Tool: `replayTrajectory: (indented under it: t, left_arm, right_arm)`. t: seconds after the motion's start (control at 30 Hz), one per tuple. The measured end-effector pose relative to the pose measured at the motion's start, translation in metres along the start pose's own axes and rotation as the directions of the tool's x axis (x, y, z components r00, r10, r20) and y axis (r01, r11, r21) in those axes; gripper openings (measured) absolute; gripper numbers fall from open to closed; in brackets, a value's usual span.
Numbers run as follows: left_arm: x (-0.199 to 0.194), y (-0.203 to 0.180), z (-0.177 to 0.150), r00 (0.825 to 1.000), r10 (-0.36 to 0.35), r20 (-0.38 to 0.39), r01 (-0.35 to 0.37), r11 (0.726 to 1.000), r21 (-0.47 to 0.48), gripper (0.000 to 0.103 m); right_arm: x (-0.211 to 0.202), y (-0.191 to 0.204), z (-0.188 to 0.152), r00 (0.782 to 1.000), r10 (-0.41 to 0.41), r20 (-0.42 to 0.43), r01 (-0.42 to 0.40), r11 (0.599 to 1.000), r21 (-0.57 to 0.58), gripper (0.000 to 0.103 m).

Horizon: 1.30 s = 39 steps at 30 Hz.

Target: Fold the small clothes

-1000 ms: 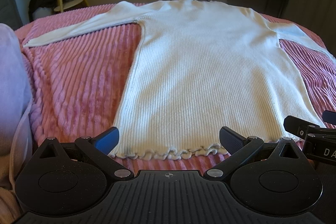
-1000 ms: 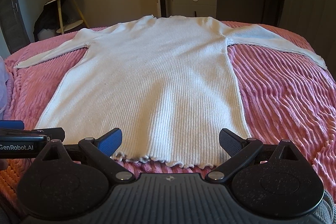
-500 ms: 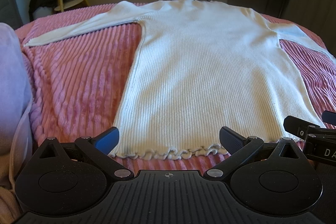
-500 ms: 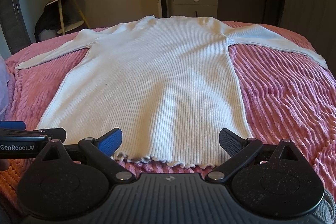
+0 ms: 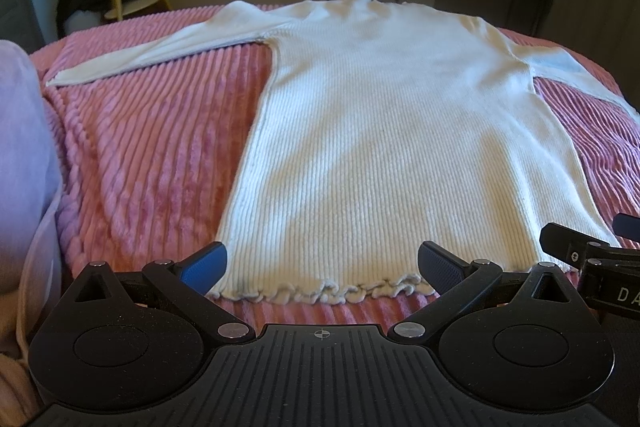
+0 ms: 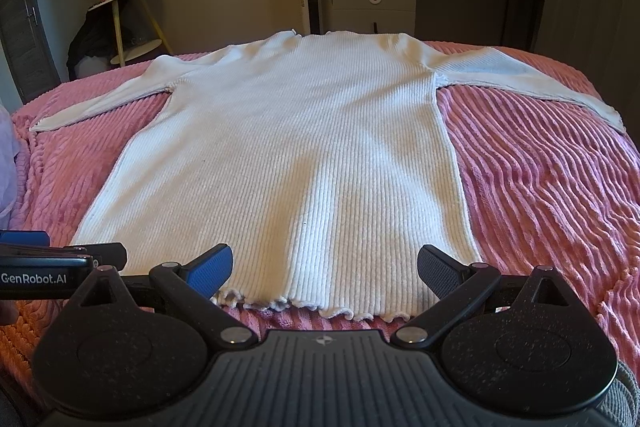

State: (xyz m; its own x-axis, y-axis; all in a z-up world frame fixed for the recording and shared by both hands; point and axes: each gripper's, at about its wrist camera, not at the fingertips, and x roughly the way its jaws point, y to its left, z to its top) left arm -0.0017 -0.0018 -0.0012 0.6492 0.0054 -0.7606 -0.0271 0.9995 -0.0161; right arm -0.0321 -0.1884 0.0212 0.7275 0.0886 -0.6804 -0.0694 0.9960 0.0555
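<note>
A white ribbed top [image 5: 384, 147] lies flat and face-up on the pink ribbed bedspread [image 5: 160, 155], both sleeves spread out to the sides and its frilled hem nearest the cameras. The left gripper [image 5: 320, 263] and right gripper [image 6: 324, 267] hover just short of that hem, side by side, each with its 2 jaws wide apart and holding nothing.

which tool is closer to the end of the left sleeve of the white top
Left. The left tool sits at the hem's left part, toward that sleeve end; the right tool sits farther right.

Left tool [image 5: 322, 263] jaws spread wide, right tool [image 6: 324, 263] likewise, side by side
</note>
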Motion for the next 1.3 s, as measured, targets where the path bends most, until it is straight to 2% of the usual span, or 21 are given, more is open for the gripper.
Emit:
replayTrajectory:
  t: [0.97, 1.2, 1.3]
  left_arm:
    - [-0.001, 0.001, 0.001, 1.000, -0.005, 0.009, 0.005, 1.000, -0.012, 0.103]
    - [-0.003, -0.004, 0.002, 1.000, -0.002, 0.019, 0.002, 1.000, 0.015, 0.103]
    - [-0.004, -0.009, 0.008, 1.000, -0.021, 0.012, 0.020, 0.999, 0.038, 0.103]
  right_arm:
    - [-0.003, -0.004, 0.000, 0.999, 0.036, 0.018, -0.036, 0.999, 0.015, 0.099]
    - [-0.003, -0.007, 0.000, 0.997, 0.069, 0.030, -0.070, 0.997, 0.032, 0.099]
    - [-0.005, -0.016, 0.002, 0.990, 0.131, 0.057, -0.136, 0.987, 0.087, 0.099]
